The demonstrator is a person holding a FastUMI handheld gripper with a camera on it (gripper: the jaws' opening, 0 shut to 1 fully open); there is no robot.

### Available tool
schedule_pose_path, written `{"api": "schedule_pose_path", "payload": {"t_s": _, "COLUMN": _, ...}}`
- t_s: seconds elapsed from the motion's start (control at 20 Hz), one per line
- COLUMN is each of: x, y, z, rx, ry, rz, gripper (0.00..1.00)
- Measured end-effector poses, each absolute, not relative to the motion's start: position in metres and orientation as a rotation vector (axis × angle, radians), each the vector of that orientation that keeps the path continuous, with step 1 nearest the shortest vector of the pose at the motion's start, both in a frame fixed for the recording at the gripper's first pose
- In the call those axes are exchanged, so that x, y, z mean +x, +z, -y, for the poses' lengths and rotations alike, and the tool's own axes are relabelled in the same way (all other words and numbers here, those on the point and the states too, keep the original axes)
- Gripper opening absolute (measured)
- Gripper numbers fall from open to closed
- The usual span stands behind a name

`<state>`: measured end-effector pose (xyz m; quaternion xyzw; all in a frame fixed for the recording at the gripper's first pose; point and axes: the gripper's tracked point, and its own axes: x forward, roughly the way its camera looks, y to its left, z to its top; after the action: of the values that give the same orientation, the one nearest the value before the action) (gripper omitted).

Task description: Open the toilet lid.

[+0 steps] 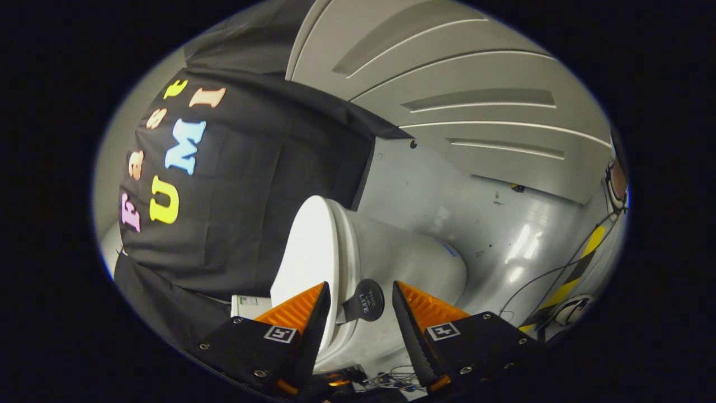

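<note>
While the view is rolled heavily to one side, I read the toilet [391, 263] as lying just ahead of my tool [359, 305], with its white lid [307, 252] at about ten o'clock from the fingertips and the bowl body stretching off toward two o'clock. The lid appears to sit flat against the seat rim, with only a thin seam between them, so I judge it closed and the opening itself not yet begun. A small dark round tab [364, 300], which looks like a lifting handle stuck to the lid's front edge, hangs in the gap between my fingers. The fingers stand well apart, one on each side of that tab, and I cannot see either one pressing on it; the left finger [313, 319] overlaps the lid's edge in the view, but I cannot tell whether it touches. So the approach looks done, and what is left, in my judgement, is to close on the tab or hook the lid's edge, then swing the lid up and back toward the booth wall [240, 190] behind it. Beyond the bowl at three o'clock, the grey floor [503, 224] carries some cables [559, 268] and striped tape [582, 263], well clear of the work
</note>
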<state>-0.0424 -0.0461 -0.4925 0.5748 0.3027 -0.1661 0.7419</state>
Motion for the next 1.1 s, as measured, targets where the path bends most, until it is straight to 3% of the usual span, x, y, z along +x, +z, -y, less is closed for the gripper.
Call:
{"api": "schedule_pose_path", "payload": {"t_s": 0.4, "x": -0.041, "y": -0.511, "z": 0.028, "rx": 1.367, "ry": -0.367, "rz": -0.681, "gripper": 0.37}}
{"api": "schedule_pose_path", "payload": {"t_s": 0.45, "x": -0.043, "y": -0.510, "z": 0.030, "rx": 1.384, "ry": -0.365, "rz": -0.670, "gripper": 0.26}}
{"api": "schedule_pose_path", "payload": {"t_s": 0.5, "x": -0.041, "y": -0.509, "z": 0.029, "rx": 1.395, "ry": -0.367, "rz": -0.664, "gripper": 0.20}}
{"api": "schedule_pose_path", "payload": {"t_s": 0.7, "x": -0.041, "y": -0.509, "z": 0.031, "rx": 1.376, "ry": -0.373, "rz": -0.642, "gripper": 0.14}}
{"api": "schedule_pose_path", "payload": {"t_s": 0.85, "x": -0.041, "y": -0.502, "z": 0.029, "rx": 1.372, "ry": -0.398, "rz": -0.624, "gripper": 0.00}}
{"api": "schedule_pose_path", "payload": {"t_s": 1.1, "x": -0.041, "y": -0.502, "z": 0.032, "rx": 1.295, "ry": -0.429, "rz": -0.620, "gripper": 0.00}}
